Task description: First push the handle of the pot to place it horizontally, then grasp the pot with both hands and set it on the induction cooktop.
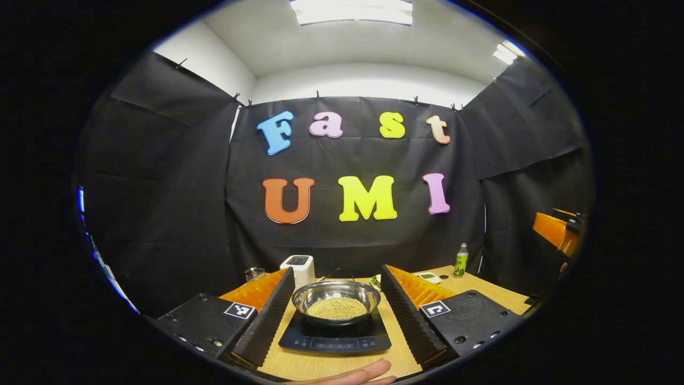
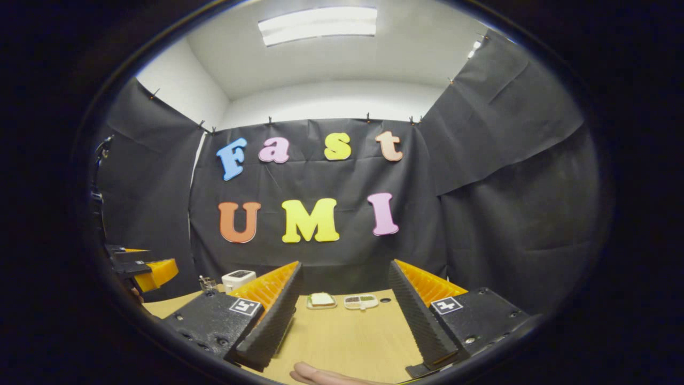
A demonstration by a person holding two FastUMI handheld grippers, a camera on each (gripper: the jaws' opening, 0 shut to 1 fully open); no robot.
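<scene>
Left gripper view: pot [image 1: 336, 302], a steel bowl-like vessel with pale grain-like contents, sits on the induction cooktop [image 1: 335, 337], centred between the two fingers. Handle: a thin dark arc shows behind the far rim, apparently lying low; too small to be sure. Round body, so no long axis to read; mouth faces up.

Left gripper [image 1: 335, 310] stands apart, fingers wide either side of the pot, not touching it. Right gripper [image 2: 344, 315] is likewise apart, over bare table [image 2: 347, 342] well to the right of the pot.

Judgement: the placement looks done, and nothing more than withdrawing seems called for.

Beyond: white appliance [image 1: 299, 267], green bottle [image 1: 460, 261], small dishes [image 2: 342, 301].
</scene>
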